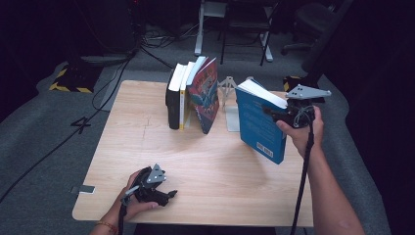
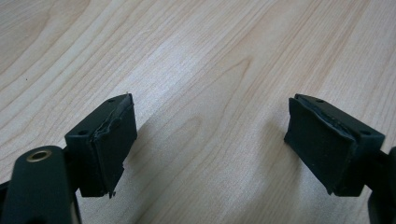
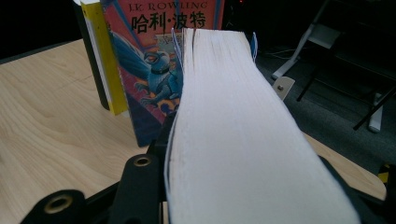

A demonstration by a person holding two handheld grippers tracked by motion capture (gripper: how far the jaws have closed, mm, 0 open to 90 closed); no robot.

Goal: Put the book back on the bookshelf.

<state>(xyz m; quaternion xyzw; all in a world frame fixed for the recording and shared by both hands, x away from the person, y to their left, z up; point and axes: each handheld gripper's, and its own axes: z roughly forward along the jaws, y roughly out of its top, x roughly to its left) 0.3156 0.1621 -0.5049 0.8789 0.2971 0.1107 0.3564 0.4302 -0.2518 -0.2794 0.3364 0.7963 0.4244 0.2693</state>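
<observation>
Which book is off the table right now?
The blue book, clamped in the right gripper and tilted. The black, yellow and illustrated ones stand in the row on the table.

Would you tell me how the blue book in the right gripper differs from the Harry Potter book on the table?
The blue book is gripped by the right gripper, tilted; the Harry Potter book stands on the table, leaning against other books. The blue cover looks plain; the other shows an illustration. Both are thick.
</observation>
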